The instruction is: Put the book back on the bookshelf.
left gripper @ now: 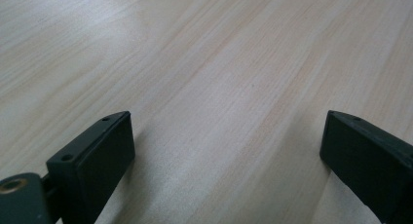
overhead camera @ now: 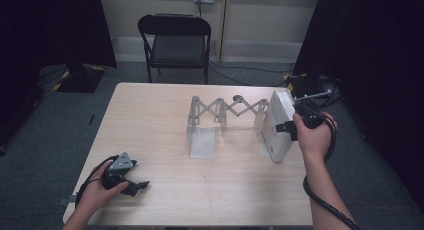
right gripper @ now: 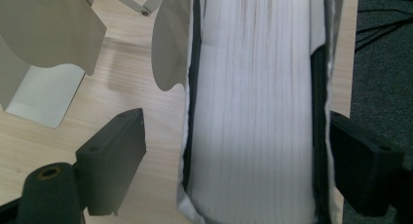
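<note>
Fingers of the right gripper (right gripper: pixel 236 160) stand wide apart on either side of a thick white book (right gripper: pixel 253 112); left pad (right gripper: pixel 114 160) has clear table between it and the cover, right pad (right gripper: pixel 363 160) sits just beside the other cover, contact cannot be told. No squeeze visible, so apart, not clamped. Left gripper (left gripper: pixel 226 151) fingers also wide apart with nothing between them, bare wood under them.

Landmark: the book. High view, near to far: left gripper (overhead camera: pixel 131 184) rests on the table (overhead camera: pixel 200 200) near its front left edge, well apart from the book (overhead camera: pixel 277 125). Right gripper (overhead camera: pixel 295 122) is at the book's right side, hand wrapped around it, cable looping down the forearm. Book stands upright on edge near the table's right side. Just left of it, touching or nearly so, an expandable scissor-arm book rack (overhead camera: pixel 225 112) with white divider plates stretches leftward. Beyond the book and table, a black folding chair (overhead camera: pixel 175 42) sits on the carpet.
</note>
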Available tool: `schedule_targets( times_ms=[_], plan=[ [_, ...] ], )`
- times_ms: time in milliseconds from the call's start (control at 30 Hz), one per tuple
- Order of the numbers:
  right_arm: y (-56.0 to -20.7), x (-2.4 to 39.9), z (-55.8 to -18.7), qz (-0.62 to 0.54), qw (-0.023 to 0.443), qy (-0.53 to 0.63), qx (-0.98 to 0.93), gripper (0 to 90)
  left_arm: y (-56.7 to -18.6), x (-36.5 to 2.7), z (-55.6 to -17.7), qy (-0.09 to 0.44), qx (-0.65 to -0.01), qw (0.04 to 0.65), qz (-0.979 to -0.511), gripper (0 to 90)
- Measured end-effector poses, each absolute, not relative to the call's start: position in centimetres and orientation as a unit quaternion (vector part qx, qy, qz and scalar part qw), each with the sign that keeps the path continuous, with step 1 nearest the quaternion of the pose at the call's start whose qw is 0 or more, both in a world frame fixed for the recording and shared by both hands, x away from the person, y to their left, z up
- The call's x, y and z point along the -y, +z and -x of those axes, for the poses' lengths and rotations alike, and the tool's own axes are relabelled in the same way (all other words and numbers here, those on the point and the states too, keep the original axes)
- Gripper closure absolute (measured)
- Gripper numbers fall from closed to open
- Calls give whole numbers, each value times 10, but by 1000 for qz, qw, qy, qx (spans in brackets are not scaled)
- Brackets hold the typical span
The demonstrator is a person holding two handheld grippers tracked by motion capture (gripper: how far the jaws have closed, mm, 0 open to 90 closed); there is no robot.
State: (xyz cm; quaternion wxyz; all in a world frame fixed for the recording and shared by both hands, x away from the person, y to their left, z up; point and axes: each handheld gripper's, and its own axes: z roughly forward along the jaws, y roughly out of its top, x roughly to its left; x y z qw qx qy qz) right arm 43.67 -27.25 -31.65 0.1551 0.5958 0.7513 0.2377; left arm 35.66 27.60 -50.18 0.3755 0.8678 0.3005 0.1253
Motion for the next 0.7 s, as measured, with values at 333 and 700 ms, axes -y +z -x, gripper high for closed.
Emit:
schedule_targets(
  times_ms=[333, 700],
  plan=[
    [-320, 275, -424, -581, 152, 239, -763, 153, -502, -276, -357, 125, -301, 376, -868, 53],
    [-328, 275, -411, -569, 152, 250, -768, 153, -502, -276, -357, 125, -299, 373, -869, 53]
  ],
)
